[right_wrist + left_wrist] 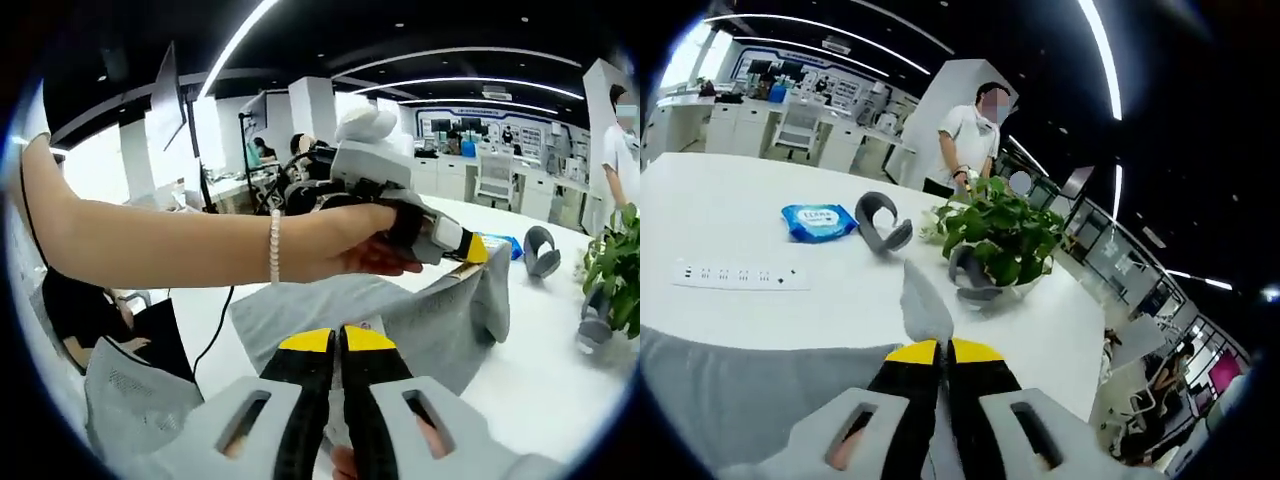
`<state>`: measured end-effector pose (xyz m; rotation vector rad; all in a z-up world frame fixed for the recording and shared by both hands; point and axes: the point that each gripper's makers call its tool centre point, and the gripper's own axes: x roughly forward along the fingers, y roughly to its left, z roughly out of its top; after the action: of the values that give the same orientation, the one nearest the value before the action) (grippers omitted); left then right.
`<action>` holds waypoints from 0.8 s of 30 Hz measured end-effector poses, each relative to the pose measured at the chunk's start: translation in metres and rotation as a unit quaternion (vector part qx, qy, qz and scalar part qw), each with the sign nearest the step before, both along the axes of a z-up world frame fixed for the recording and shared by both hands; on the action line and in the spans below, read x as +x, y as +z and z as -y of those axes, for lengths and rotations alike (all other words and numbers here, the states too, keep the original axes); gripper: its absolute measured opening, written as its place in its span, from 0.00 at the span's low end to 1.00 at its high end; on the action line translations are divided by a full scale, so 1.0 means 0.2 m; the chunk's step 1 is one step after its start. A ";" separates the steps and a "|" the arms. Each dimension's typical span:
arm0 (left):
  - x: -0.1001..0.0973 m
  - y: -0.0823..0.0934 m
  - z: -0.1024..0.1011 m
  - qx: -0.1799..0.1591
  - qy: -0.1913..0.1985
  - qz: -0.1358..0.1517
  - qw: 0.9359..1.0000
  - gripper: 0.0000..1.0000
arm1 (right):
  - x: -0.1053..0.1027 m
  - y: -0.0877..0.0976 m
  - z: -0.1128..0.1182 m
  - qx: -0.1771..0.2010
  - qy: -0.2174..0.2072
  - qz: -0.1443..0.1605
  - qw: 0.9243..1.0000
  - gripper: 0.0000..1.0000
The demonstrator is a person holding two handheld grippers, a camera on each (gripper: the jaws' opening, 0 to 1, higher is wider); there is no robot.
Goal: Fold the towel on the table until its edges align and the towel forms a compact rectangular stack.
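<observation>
Leafy green plant (1002, 232) sat in a pale bowl-like pot (1025, 288) on the white table (760, 200); also seen at the edge of the right gripper view (618, 268). Blue soft packet (819, 221) lay flat on the table, white label on it, print too small to read. White power strip (739, 276) near it, markings unreadable. Two grey curved bands: one (881, 221) beside the packet, one (971, 274) against the pot.

Grey cloth towel (400, 310) lay partly lifted over the table. Left gripper (941, 349), yellow-tipped, jaws pressed together on a raised towel corner (923, 305); it also appeared in the right gripper view (473, 250), held by a hand (345, 243) with a bead bracelet (274, 245). Right gripper (339, 340) jaws closed on a towel edge with a small tag, text unreadable.
</observation>
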<state>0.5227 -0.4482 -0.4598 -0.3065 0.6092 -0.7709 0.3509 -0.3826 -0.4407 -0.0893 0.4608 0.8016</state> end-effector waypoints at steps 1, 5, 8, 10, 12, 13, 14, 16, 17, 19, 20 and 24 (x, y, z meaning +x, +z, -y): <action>0.01 0.00 -0.02 -0.001 0.004 0.000 1.000 0.03 | 0.01 0.00 -0.02 -0.002 0.006 0.002 1.000 0.00; 0.02 0.01 -0.11 -0.007 0.020 0.002 1.000 0.03 | 0.02 -0.01 -0.08 -0.001 0.022 -0.003 1.000 0.00; 0.03 0.01 -0.18 -0.008 0.034 0.001 0.999 0.03 | 0.02 -0.02 -0.13 -0.001 0.036 -0.005 0.999 0.00; 0.04 0.00 -0.23 -0.009 0.043 0.000 0.999 0.03 | 0.02 -0.02 -0.16 -0.002 0.042 -0.005 0.999 0.00; 0.04 -0.01 -0.28 -0.007 0.051 0.001 0.999 0.03 | 0.02 -0.03 -0.20 -0.003 0.052 -0.005 0.999 0.00; 0.05 -0.01 -0.31 -0.006 0.054 0.001 0.999 0.03 | 0.02 -0.03 -0.22 -0.004 0.056 -0.006 0.998 0.00; 0.05 -0.02 -0.33 -0.005 0.058 0.000 0.998 0.03 | 0.02 -0.04 -0.23 -0.005 0.060 -0.008 0.998 0.00; 0.05 -0.03 -0.39 -0.006 0.070 -0.002 0.998 0.03 | 0.02 -0.05 -0.26 -0.006 0.066 -0.010 0.998 0.00; 0.05 -0.04 -0.42 -0.006 0.074 -0.002 0.997 0.03 | 0.01 -0.05 -0.27 -0.006 0.067 -0.011 0.998 0.00; 0.05 -0.05 -0.48 -0.007 0.083 -0.003 0.996 0.03 | 0.01 -0.06 -0.30 -0.006 0.075 -0.013 0.997 0.00; 0.05 -0.05 -0.51 -0.007 0.089 -0.005 0.996 0.03 | 0.01 -0.06 -0.32 -0.005 0.080 -0.014 0.997 0.00; 0.06 -0.07 -0.61 -0.009 0.106 -0.006 0.994 0.03 | 0.01 -0.07 -0.40 -0.006 0.094 -0.015 0.995 0.00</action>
<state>0.5340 -0.3253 -0.4730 -0.3857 0.5716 -0.5714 0.3530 -0.3032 -0.4551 -0.1321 0.4911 0.9857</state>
